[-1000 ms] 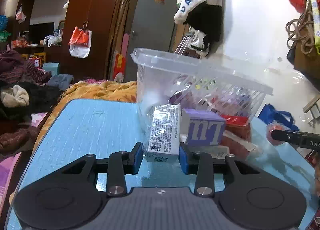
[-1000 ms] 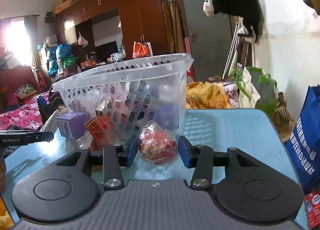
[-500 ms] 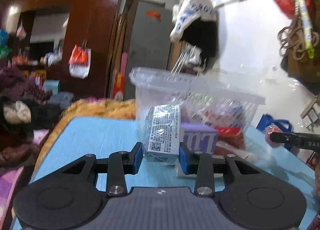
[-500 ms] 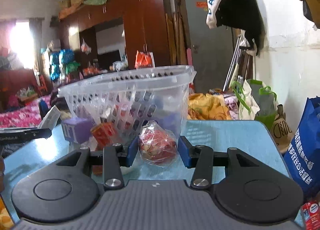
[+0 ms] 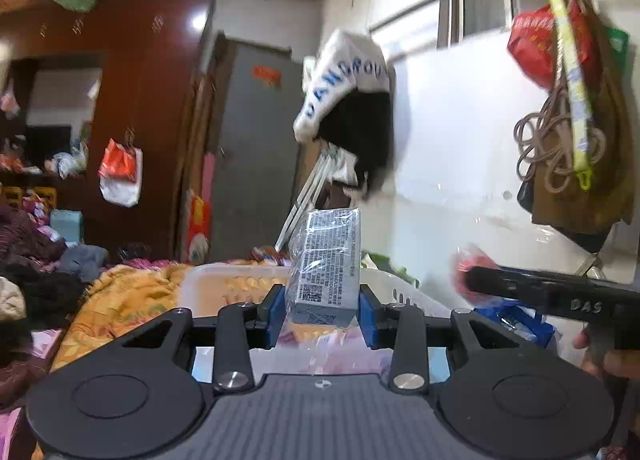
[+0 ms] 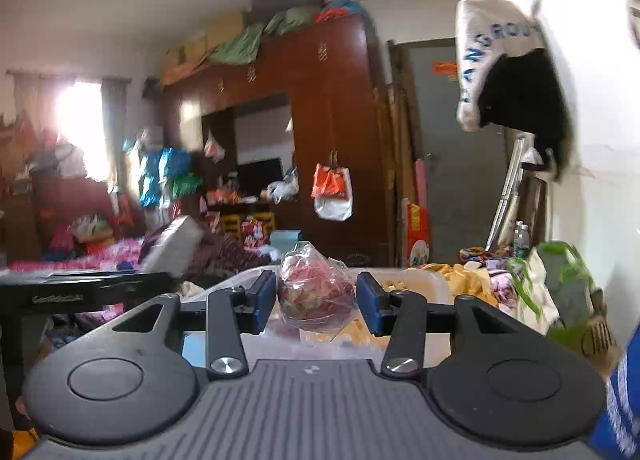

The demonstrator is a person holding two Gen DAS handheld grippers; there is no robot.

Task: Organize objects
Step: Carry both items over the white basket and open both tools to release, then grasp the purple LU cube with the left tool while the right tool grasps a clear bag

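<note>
Wrapped carton [image 5: 326, 260] and bagged red snack [image 6: 316, 286], both aloft over the white basket [image 5: 224, 280].

I have the left gripper [image 5: 322, 312] clamped on the carton's lower sides; it looks stiff and light, but I judge its film slippery, so a low flat-sided hold suits. My right gripper [image 6: 316, 300] pinches the crinkly bag at its middle; I judge it soft and crushable, so gentle pressure. The blue pads [image 6: 265, 300] touch the plastic.
</note>
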